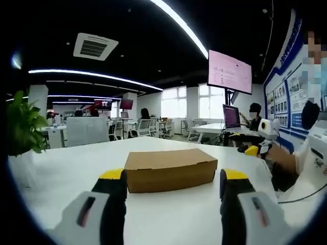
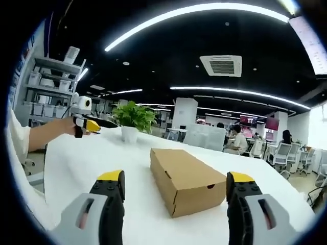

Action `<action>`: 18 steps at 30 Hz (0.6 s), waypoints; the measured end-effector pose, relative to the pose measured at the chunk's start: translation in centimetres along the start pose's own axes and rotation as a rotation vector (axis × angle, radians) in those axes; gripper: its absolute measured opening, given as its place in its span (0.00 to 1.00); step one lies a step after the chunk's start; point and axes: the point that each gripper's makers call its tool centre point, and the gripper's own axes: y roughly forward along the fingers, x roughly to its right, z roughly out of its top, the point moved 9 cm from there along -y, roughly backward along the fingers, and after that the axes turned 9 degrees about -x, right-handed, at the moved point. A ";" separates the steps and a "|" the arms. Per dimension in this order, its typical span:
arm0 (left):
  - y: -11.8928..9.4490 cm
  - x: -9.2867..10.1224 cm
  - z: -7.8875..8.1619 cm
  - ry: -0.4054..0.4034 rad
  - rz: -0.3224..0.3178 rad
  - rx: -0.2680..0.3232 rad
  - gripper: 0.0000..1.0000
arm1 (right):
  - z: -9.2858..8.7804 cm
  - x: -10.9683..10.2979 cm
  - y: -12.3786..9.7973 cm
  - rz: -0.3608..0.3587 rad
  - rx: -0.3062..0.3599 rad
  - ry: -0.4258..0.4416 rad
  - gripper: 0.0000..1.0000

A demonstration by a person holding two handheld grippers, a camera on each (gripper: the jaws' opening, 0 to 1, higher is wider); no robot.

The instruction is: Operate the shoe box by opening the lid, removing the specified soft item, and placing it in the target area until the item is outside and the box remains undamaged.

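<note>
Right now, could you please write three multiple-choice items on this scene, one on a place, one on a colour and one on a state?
1. Where does the box sit?
A. on the white table
B. on the floor
C. on a chair

2. What colour are the tips of the left gripper?
A. red
B. yellow
C. green

3. What is the state of the box lid?
A. off
B. half raised
C. closed

Answers: 1 A, the box rests on the tabletop in both views. 2 B, both tips are yellow. 3 C, the lid lies flat on the box, between the open jaws of the right gripper.
</note>
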 end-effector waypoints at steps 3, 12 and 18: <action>0.6 0.3 -0.1 0.026 -0.025 -0.025 0.77 | 0.8 0.2 -0.2 0.047 0.011 0.041 0.84; 1.5 -1.3 0.0 0.007 -0.103 -0.025 0.78 | 1.0 -0.1 0.8 0.067 -0.042 -0.010 0.81; 0.8 -2.2 0.9 -0.045 -0.111 0.021 0.78 | 1.8 -0.2 0.6 0.060 -0.016 -0.013 0.81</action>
